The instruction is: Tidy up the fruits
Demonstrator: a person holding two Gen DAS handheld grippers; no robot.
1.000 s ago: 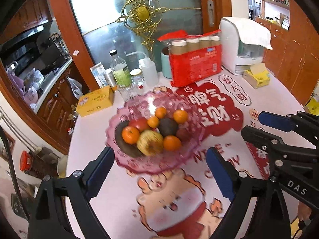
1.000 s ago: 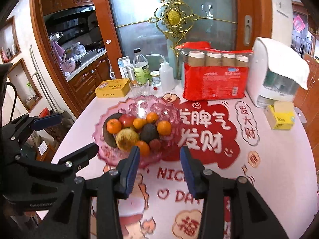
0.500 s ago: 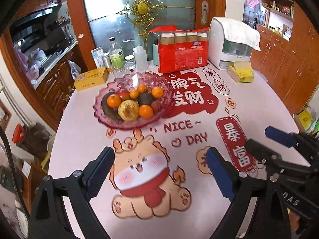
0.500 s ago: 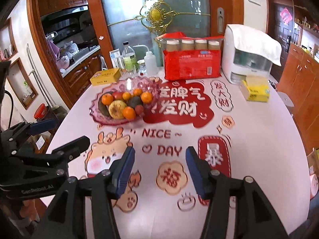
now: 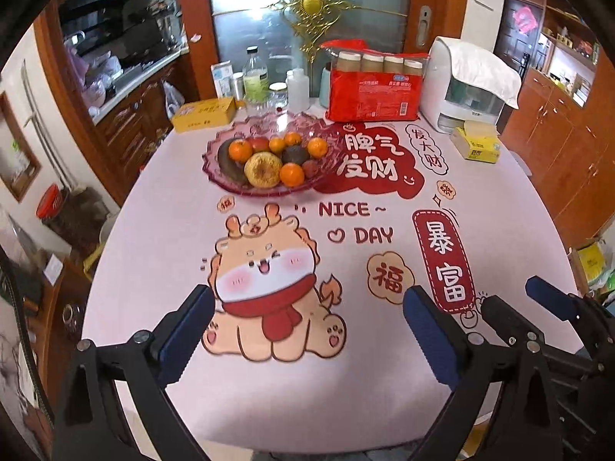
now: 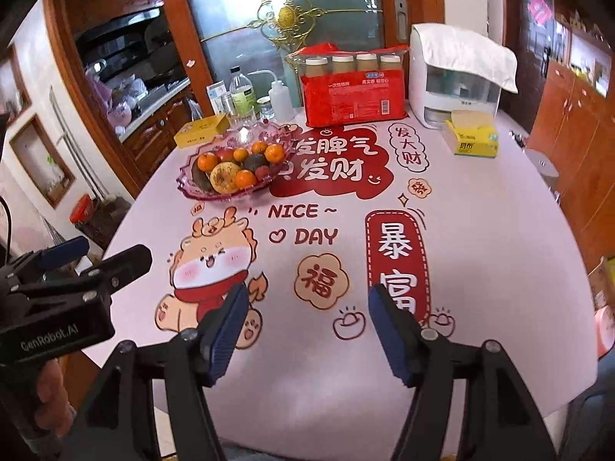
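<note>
A pink glass bowl point(image 5: 269, 191) point(image 6: 230, 193) stands at the far left of the round table. It holds several oranges point(image 5: 291, 174), a yellow-brown pear point(image 5: 262, 169) point(image 6: 225, 177), a dark avocado point(image 5: 294, 155) and a red apple point(image 5: 258, 142). My left gripper point(image 5: 307, 299) hangs over the near part of the table, far back from the bowl. Its jaws are opening and nothing is between them. My right gripper point(image 6: 309, 296) is beside it to the right, jaws also opening and empty. Each gripper shows in the other's view: right gripper point(image 5: 519, 299), left gripper point(image 6: 102, 251).
Behind the bowl stand bottles point(image 5: 256, 77), a yellow box point(image 5: 203, 113), a red pack of paper cups point(image 5: 374, 90) and a white appliance point(image 5: 467, 88) under a cloth. A yellow tissue pack point(image 5: 476, 146) lies at the right. The table's near edge point(image 5: 307, 447) is just below the fingers.
Both grippers have drawn back from the bowl toward the table's near edge, so the bowl looks smaller and farther. The right jaws have spread wider; the left ones slightly.
</note>
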